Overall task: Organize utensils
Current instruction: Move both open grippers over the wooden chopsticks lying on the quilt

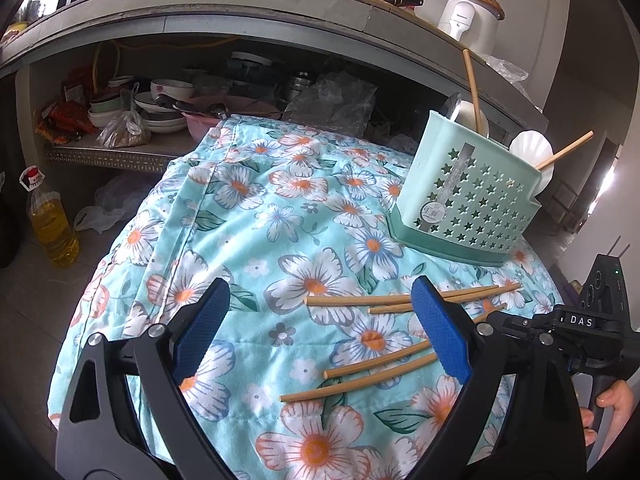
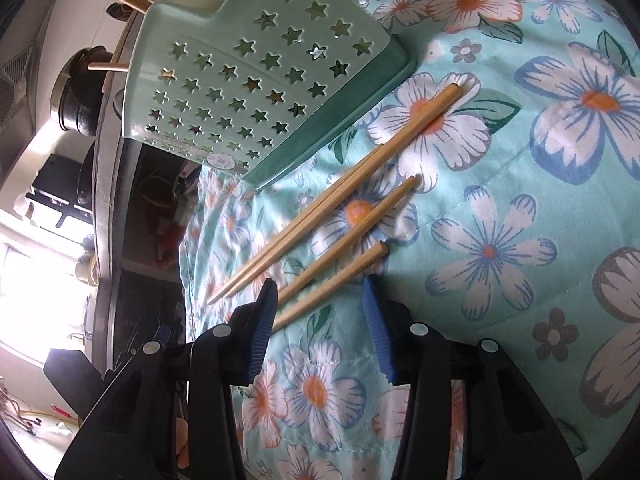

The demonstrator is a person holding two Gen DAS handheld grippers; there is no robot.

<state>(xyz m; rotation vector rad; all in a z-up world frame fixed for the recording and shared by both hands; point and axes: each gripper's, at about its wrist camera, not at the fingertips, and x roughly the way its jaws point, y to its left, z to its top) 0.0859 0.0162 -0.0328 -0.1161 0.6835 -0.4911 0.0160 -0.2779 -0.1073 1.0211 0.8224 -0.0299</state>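
Several wooden chopsticks [image 1: 360,300] lie loose on the floral cloth [image 1: 248,216], also in the right wrist view [image 2: 340,196]. A mint-green utensil holder [image 1: 468,196] with star holes stands at the far right of the cloth and holds chopsticks and white spoons; it also shows in the right wrist view [image 2: 256,80]. My left gripper [image 1: 320,300] is open and empty above the cloth, its right finger over the chopsticks. My right gripper [image 2: 320,292] is open, low over the near ends of two chopsticks [image 2: 336,276]. Its body shows at the right edge of the left wrist view.
A grey counter [image 1: 240,4] runs behind the cloth, with a shelf of stacked bowls [image 1: 160,108] beneath it. A bottle of yellow oil [image 1: 50,224] stands on the floor at the left. A white appliance [image 1: 468,20] sits on the counter.
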